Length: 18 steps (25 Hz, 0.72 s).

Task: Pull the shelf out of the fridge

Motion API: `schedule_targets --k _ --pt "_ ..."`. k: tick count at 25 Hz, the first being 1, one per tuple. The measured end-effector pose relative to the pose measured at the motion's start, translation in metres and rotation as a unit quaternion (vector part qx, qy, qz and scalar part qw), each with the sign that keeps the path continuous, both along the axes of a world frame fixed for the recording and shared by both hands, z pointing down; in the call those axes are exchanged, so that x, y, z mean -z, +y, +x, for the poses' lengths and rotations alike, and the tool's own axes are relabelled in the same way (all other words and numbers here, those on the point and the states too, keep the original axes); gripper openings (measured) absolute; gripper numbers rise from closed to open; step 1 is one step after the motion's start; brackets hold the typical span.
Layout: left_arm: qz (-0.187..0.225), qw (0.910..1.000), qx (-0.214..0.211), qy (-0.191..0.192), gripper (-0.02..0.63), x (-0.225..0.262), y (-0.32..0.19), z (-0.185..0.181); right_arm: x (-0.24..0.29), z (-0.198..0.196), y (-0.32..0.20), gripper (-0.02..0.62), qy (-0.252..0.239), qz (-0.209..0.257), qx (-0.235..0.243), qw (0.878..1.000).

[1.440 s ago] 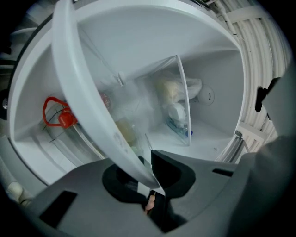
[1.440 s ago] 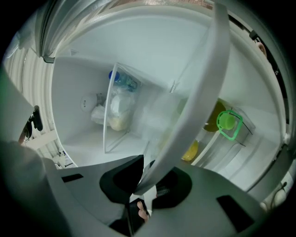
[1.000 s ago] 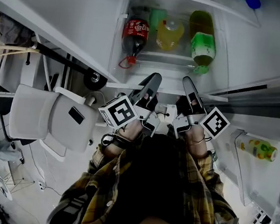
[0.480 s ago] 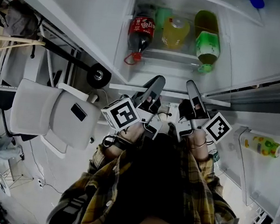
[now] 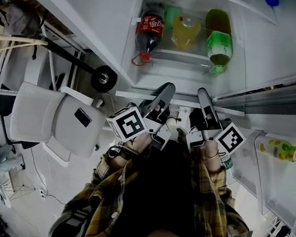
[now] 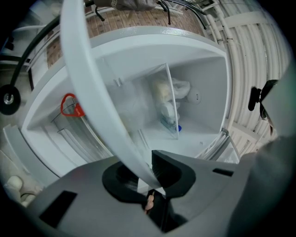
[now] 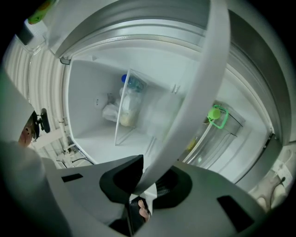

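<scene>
The shelf (image 5: 135, 94) bears a cola bottle (image 5: 148, 33); a yellow bottle (image 5: 185, 34); a green bottle (image 5: 219, 48).

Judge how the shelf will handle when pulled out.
Probably stiff: the shelf rim runs straight between left gripper and right gripper. Likely slippery: the rim is glossy. The cola bottle beyond seems to lie sideways, so jolts may roll it.

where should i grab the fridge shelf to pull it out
Take the shelf by its thin white front edge, coming straight from the front, a jaw on each face. That edge is a flat strip facing you. The left gripper and right gripper clamp it so, either side of the middle.
</scene>
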<state>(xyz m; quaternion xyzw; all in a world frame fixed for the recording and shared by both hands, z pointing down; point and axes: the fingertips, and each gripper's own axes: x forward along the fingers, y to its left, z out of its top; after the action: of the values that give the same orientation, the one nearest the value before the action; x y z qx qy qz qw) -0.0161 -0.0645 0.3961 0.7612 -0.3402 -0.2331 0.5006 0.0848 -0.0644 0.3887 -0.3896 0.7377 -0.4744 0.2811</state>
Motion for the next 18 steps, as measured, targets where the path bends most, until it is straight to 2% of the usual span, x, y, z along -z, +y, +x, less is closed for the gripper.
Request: schedule_targets --k 18 --pt "0.013 0.9999 -0.004 -0.007 0.064 0.006 0.021 -0.003 0.008 -0.002 0.020 0.063 -0.002 0.008 0.004 1.000"
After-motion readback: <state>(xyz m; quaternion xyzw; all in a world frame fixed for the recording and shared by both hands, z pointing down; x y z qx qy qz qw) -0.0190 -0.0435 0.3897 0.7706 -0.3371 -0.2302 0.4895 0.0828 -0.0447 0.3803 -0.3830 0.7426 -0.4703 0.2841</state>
